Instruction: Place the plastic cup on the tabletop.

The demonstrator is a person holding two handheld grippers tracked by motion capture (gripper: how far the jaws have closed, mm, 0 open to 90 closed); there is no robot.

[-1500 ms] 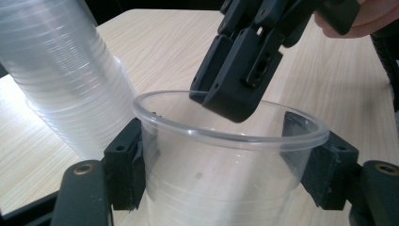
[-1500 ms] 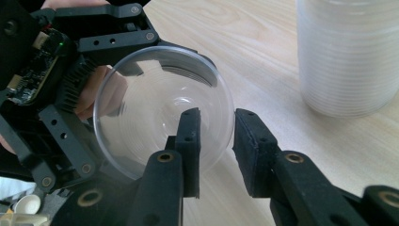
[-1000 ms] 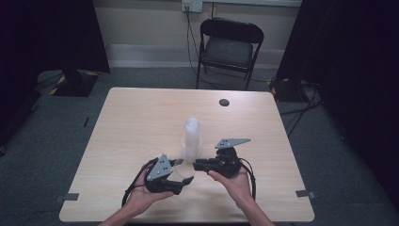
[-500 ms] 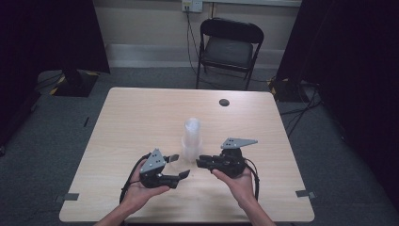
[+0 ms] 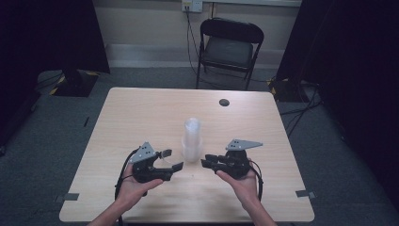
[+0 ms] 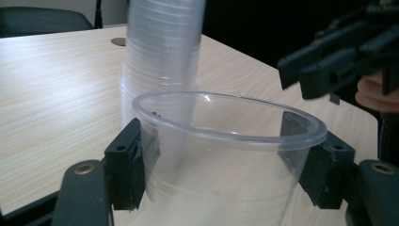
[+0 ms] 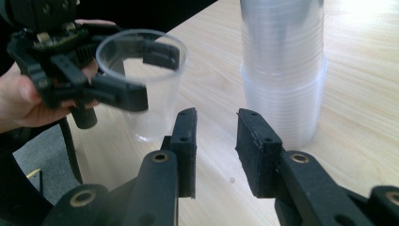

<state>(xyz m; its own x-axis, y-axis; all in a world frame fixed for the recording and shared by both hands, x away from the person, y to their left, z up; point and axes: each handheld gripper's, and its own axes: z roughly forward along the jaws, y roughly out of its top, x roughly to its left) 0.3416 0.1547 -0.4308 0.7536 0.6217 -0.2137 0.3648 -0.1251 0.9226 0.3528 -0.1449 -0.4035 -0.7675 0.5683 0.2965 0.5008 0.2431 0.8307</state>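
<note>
Single cup separated from the stack.
My left gripper (image 5: 170, 159) pinches one clear plastic cup (image 6: 226, 155), drawn clear of the cup stack (image 5: 192, 140) on the table (image 5: 141, 113) (separation achieved); right gripper (image 7: 216, 141) jaws, empty, have just been spreading.

Dim room, table evenly lit from above; near tongs slightly blurred.

Cup stack (image 5: 192, 140) mid-table (image 5: 141, 113), single cup (image 6: 226, 155) at its left
</note>
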